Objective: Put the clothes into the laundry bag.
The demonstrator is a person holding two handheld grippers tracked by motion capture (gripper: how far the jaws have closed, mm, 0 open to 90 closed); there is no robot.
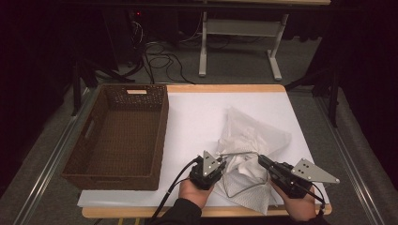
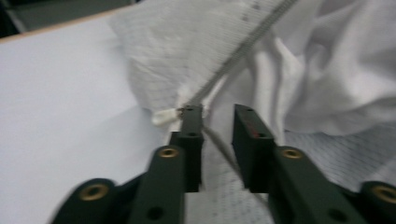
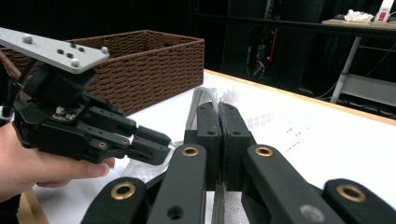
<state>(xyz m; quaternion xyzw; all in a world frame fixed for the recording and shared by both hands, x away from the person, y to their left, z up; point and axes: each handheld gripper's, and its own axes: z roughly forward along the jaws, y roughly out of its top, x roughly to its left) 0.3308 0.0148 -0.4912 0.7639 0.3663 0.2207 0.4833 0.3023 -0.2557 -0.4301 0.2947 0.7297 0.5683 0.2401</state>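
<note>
from the high view: a white garment [image 1: 248, 140] on a wire hanger [image 1: 244, 173] lies on the white table [image 1: 197, 117], right of the wicker basket [image 1: 117, 136]; your left gripper [image 1: 220, 165] and right gripper [image 1: 261, 161] meet the hanger. left gripper view: jaws partly apart, straddling the wire without pressing it. right gripper view: jaws clamped tight on the wire.

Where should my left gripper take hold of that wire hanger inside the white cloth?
Probably at the hanger's near-left corner, where the bare wire bends clear of the white cloth. Come from the left edge, jaws straddling the wire; the left gripper already sits there, open. The right gripper pinches the opposite end.
</note>
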